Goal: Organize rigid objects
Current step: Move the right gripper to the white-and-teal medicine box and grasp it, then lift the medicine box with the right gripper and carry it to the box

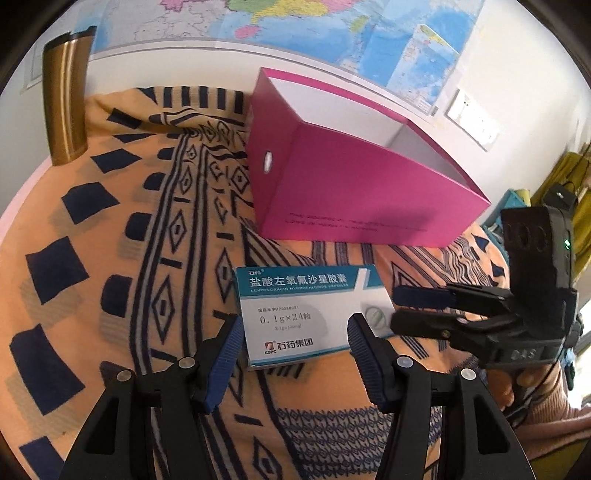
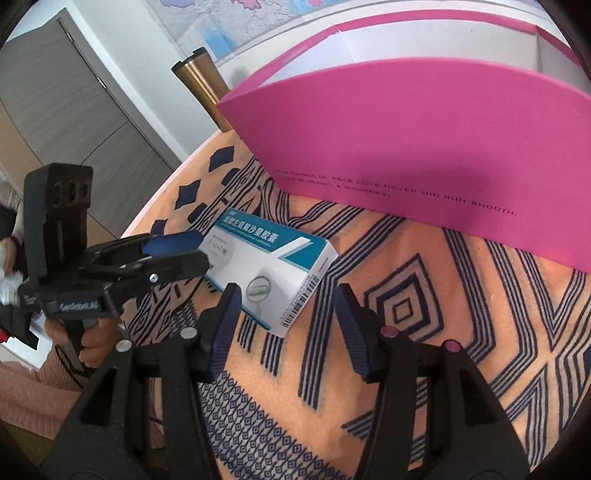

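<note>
A white and teal medicine box [image 1: 310,314] lies flat on the patterned orange cloth [image 1: 110,258]. My left gripper [image 1: 295,354] stands open at its near edge, the blue pads [image 1: 229,354] flanking that edge without pressing. In the right wrist view the medicine box [image 2: 273,269] lies just ahead of my open right gripper [image 2: 288,321], its barcode corner between the fingers. My right gripper [image 1: 406,308] reaches toward the box's right end, and my left gripper [image 2: 184,251] sits at its left end. Behind stands an open pink box [image 1: 351,192], the same pink box [image 2: 406,140] with a white inside.
A gold metal cylinder [image 1: 64,103] stands at the table's far left edge, by the wall with a map [image 1: 295,22]. A hand [image 2: 96,339] holds the left gripper's handle. The rounded table edge [image 2: 162,195] runs on the left, with grey cabinet doors [image 2: 55,92] beyond.
</note>
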A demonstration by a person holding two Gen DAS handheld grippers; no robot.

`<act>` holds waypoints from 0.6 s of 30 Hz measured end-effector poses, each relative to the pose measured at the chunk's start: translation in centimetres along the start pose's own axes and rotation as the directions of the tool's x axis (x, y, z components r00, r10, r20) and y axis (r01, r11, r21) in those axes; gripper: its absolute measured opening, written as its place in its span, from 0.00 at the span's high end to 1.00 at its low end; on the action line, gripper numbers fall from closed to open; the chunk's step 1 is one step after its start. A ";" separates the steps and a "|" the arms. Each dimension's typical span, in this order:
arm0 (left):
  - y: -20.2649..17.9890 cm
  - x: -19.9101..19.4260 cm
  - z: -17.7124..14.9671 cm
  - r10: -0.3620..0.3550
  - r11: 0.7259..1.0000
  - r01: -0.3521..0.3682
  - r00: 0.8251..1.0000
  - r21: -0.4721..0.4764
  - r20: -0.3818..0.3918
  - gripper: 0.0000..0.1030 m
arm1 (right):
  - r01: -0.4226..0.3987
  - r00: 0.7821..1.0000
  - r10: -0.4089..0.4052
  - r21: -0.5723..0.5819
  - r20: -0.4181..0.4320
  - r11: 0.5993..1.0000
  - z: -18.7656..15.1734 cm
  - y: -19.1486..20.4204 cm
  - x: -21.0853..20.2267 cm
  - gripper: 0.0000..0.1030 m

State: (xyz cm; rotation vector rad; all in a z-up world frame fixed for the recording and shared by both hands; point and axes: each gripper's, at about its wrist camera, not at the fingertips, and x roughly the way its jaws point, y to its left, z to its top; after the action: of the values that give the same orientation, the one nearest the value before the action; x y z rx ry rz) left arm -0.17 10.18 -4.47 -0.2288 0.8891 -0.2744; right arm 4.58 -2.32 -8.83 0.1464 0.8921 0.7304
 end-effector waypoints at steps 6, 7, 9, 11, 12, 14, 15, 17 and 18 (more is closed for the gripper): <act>-1.6 0.5 -0.4 -0.046 0.999 0.046 0.999 0.018 -0.017 0.44 | 0.012 1.000 -0.012 0.012 -0.001 1.000 -0.1 -0.5 -0.3 0.50; -1.9 0.6 -0.4 -0.047 0.999 0.048 0.999 0.025 -0.019 0.44 | 0.015 1.000 -0.015 0.010 0.001 1.000 -0.2 -0.6 -0.5 0.50; -2.6 0.8 -0.4 -0.056 0.998 0.057 0.998 0.037 -0.024 0.44 | 0.038 0.999 -0.038 0.007 0.000 0.999 -0.3 -0.8 -0.8 0.50; -3.0 1.0 -0.4 -0.061 0.997 0.062 0.998 0.044 -0.029 0.45 | 0.048 0.999 -0.048 0.014 0.000 0.999 -0.4 -1.2 -1.2 0.50; -3.2 1.1 -0.4 -0.061 0.997 0.062 0.998 0.048 -0.030 0.46 | 0.048 0.999 -0.049 0.017 0.000 0.999 -0.5 -1.4 -1.3 0.50; -3.3 1.2 -0.4 -0.058 0.997 0.059 0.998 0.054 -0.031 0.49 | 0.055 0.998 -0.055 0.025 0.005 0.998 -0.6 -1.7 -1.7 0.50; -3.3 1.3 -0.3 -0.054 0.997 0.055 0.998 0.052 -0.033 0.50 | 0.059 0.998 -0.059 0.030 0.008 0.998 -0.5 -1.9 -1.8 0.50; -3.1 1.5 -0.2 -0.047 0.998 0.048 0.998 0.042 -0.039 0.53 | 0.065 0.998 -0.066 0.040 0.014 0.997 -0.5 -2.3 -2.0 0.50; -3.0 1.6 -0.2 -0.045 0.998 0.047 0.998 0.035 -0.042 0.56 | 0.066 0.998 -0.067 0.047 0.016 0.997 -0.4 -2.5 -2.0 0.50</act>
State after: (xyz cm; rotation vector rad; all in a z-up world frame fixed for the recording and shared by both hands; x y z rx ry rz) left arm 0.24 6.83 -4.85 -0.2107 0.9196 -0.3387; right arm 4.73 -5.57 -8.82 0.1629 0.8930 0.6460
